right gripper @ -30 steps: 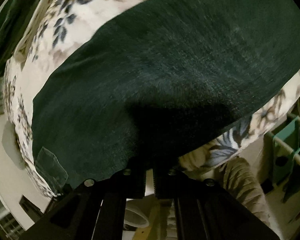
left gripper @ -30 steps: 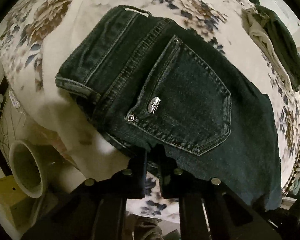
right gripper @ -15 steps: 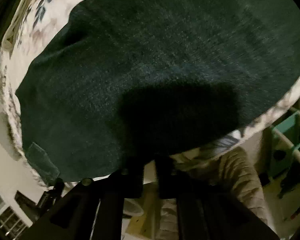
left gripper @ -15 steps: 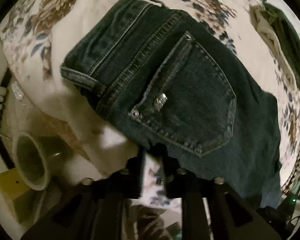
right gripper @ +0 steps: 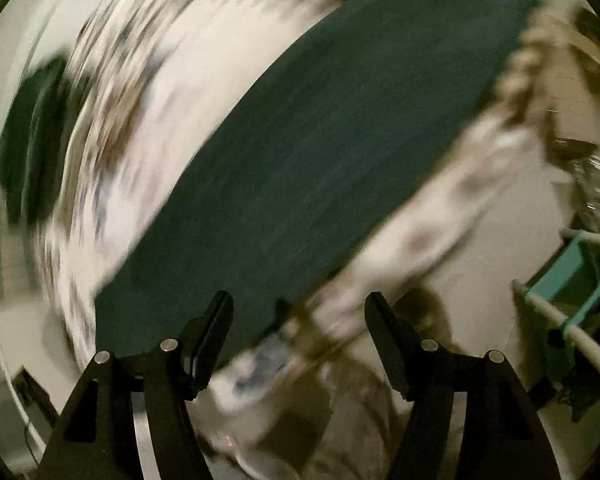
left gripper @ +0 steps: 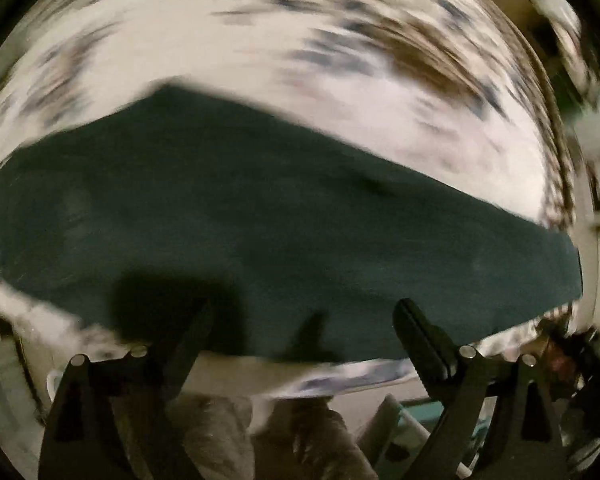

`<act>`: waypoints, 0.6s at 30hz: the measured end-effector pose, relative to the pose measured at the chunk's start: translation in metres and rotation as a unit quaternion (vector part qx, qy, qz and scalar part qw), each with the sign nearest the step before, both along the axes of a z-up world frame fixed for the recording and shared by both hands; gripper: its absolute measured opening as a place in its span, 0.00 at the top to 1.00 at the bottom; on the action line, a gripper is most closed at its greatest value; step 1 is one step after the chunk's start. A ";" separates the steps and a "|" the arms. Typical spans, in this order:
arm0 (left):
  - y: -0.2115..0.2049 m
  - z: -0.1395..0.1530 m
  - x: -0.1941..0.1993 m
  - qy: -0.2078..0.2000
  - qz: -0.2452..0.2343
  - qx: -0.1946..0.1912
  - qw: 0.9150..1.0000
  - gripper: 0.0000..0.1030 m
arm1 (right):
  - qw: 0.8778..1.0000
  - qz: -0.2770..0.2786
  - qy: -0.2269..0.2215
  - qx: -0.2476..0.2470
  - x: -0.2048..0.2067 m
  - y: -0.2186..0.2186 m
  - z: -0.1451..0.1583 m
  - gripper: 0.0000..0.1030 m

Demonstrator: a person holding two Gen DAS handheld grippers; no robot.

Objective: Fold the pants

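The dark denim pants (left gripper: 260,220) lie flat on a floral-print bedspread (left gripper: 340,60); both views are heavily motion-blurred. My left gripper (left gripper: 302,316) is open and empty, with its fingers wide apart over the near edge of the pants. In the right wrist view the pants (right gripper: 320,160) run diagonally from lower left to upper right. My right gripper (right gripper: 298,304) is open and empty, its fingers spread at the pants' near edge above the side of the bed.
A dark green garment (right gripper: 28,148) lies at the far left of the bed. A teal-and-white rack (right gripper: 572,312) stands to the right, beside the bed. The person's beige trousers (left gripper: 292,432) show below the grippers.
Both grippers have opened and let go of the pants' edge. Both cameras swing fast; the left view has moved off the pocket end to plain denim.
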State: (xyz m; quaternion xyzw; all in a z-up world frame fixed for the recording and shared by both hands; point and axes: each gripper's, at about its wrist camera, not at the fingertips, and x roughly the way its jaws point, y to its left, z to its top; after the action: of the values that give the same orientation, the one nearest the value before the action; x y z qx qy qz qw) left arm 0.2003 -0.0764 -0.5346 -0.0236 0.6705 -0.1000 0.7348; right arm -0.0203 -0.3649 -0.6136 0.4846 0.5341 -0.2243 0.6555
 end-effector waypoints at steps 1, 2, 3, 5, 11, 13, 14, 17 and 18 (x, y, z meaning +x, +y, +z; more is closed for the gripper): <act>-0.030 -0.005 0.001 -0.002 -0.025 0.007 1.000 0.10 | 1.000 -0.026 -0.003 -0.004 -0.009 -0.021 -0.001 0.31; -0.052 -0.009 0.001 -0.004 -0.042 0.012 0.999 0.10 | 0.998 -0.062 -0.012 -0.010 -0.021 -0.051 -0.002 0.31; -0.080 -0.015 0.002 -0.007 -0.064 0.018 0.998 0.10 | 0.997 -0.079 -0.020 -0.012 -0.026 -0.082 -0.007 0.31; -0.119 -0.030 0.006 -0.006 -0.091 0.036 0.995 0.10 | 0.993 -0.114 -0.042 -0.014 -0.038 -0.130 -0.017 0.32; -0.156 -0.074 0.016 -0.011 -0.105 0.072 0.992 0.00 | 0.985 -0.150 -0.079 -0.026 -0.031 -0.212 -0.049 0.42; -0.152 -0.073 0.020 -0.007 -0.091 0.069 0.993 0.00 | 0.983 -0.161 -0.079 -0.032 -0.027 -0.215 -0.053 0.50; -0.152 -0.073 0.021 -0.005 -0.091 0.071 0.993 0.00 | 0.983 -0.161 -0.080 -0.046 -0.026 -0.216 -0.050 0.58; -0.155 -0.074 0.028 0.006 -0.080 0.080 0.994 0.00 | 0.982 -0.157 -0.098 -0.044 -0.029 -0.208 -0.046 0.61; -0.160 -0.076 0.031 0.008 -0.076 0.082 0.994 0.00 | 0.981 -0.157 -0.107 -0.031 -0.032 -0.208 -0.048 0.61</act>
State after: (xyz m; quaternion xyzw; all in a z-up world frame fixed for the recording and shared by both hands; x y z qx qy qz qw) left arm 0.2311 -0.2364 -0.6108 0.0871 0.6818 -0.0998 0.7194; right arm -0.0520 -0.5726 -0.6616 0.5629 0.3715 -0.2875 0.6800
